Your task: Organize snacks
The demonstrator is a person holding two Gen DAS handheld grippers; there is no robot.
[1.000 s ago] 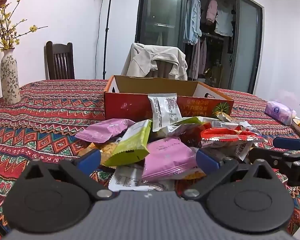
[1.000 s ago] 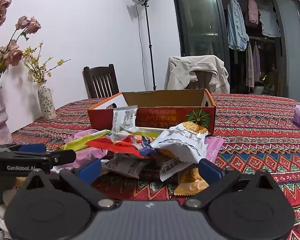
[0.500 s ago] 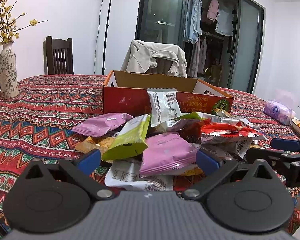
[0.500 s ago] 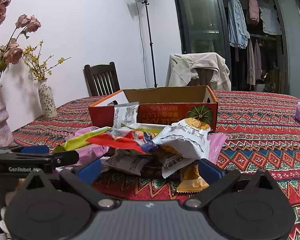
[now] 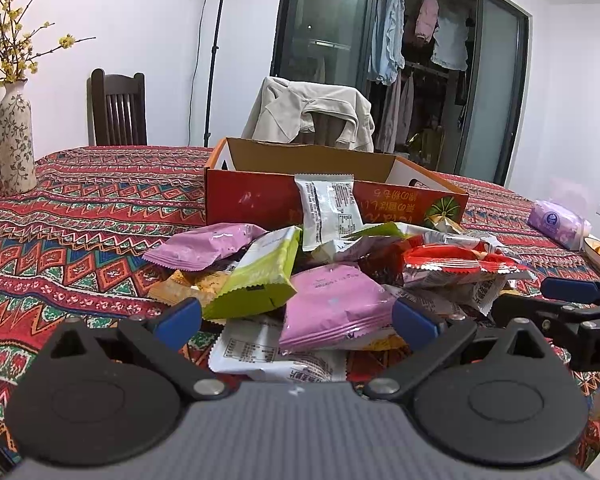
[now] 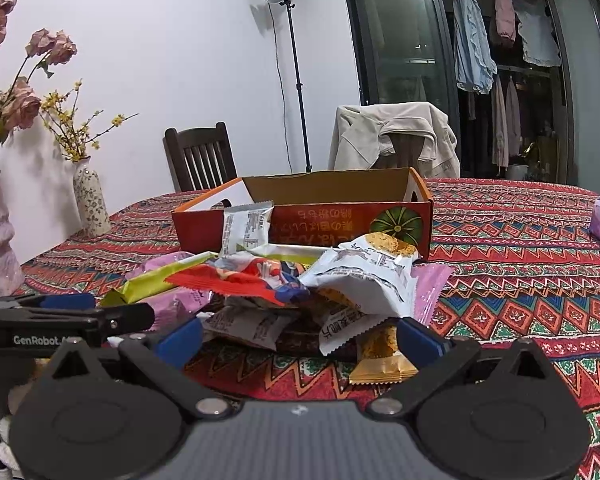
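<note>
Where legible, left tool point(image 6: 80, 312) reads "GenRobot"; box point(image 6: 340, 220) print perhaps upside-down.

Legible markings, itemised:

1. Left gripper point(image 6: 60, 320), side of black body, seen from the right wrist view: white lettering "GenRobot.A…", the rest cut off behind the near jaw.
2. Orange cardboard box point(image 6: 340, 222), front wall: yellow East Asian characters, printed upside down, beside a green pumpkin emblem; not decipherable.
3. Snack packets point(image 5: 328, 210): fine-print panels and characters, too small to read.
</note>
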